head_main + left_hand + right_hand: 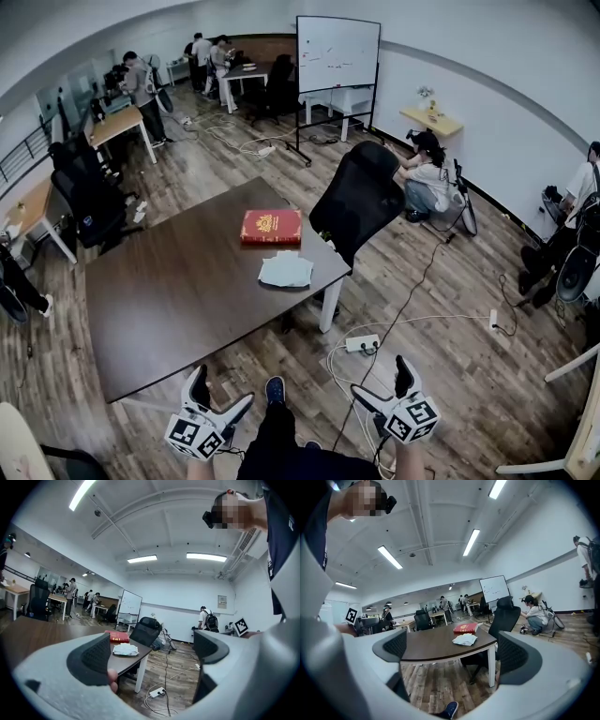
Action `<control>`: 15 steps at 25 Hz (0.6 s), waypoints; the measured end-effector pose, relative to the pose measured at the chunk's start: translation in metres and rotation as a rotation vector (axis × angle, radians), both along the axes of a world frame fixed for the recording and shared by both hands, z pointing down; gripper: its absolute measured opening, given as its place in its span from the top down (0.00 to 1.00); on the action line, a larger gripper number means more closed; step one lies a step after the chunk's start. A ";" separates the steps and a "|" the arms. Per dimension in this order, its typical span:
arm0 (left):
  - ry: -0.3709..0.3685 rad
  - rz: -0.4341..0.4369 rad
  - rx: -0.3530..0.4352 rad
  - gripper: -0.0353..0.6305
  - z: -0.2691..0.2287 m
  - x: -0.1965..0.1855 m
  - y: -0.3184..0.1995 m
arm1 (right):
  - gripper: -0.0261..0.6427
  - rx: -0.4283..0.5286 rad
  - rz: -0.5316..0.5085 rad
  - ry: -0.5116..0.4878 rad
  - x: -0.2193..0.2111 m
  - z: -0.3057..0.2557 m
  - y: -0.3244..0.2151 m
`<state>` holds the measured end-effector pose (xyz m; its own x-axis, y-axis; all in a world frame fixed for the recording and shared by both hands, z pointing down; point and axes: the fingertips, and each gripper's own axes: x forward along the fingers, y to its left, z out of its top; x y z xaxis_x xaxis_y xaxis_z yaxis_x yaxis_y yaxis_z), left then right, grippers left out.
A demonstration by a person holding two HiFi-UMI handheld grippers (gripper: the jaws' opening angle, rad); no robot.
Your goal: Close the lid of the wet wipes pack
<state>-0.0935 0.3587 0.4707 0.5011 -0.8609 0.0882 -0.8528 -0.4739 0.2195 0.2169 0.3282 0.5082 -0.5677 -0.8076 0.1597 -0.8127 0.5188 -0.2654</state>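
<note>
Left gripper (223, 386) and right gripper (381, 377) — jaws apart, empty; wet wipes pack (286, 270) on table (178, 281) (beside red book (271, 226)).

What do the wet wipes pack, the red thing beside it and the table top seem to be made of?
Wet wipes pack: probably soft plastic film, pale, with an uneven, crumpled outline.
Red thing: looks like a rigid book or box, card or cloth, with gold print.
Table top: dark brown and matte, likely wood veneer or laminate; the views leave it open.

1 wipes pack (286, 270), 1 book (271, 226) (red).
</note>
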 end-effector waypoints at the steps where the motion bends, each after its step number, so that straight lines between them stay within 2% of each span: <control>1: 0.007 0.005 -0.006 0.12 0.003 0.000 -0.005 | 0.06 -0.008 0.001 -0.002 -0.001 0.002 -0.004; 9: 0.028 0.029 -0.034 0.14 0.009 -0.002 -0.052 | 0.07 -0.024 0.015 -0.009 -0.005 -0.003 -0.046; 15: -0.006 0.039 -0.046 0.15 0.018 -0.007 -0.096 | 0.07 -0.041 -0.010 -0.009 -0.017 -0.003 -0.093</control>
<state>-0.1004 0.2625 0.4882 0.5331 -0.8359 0.1305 -0.8356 -0.4960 0.2363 0.2002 0.2355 0.5055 -0.5772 -0.7948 0.1876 -0.8050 0.5152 -0.2942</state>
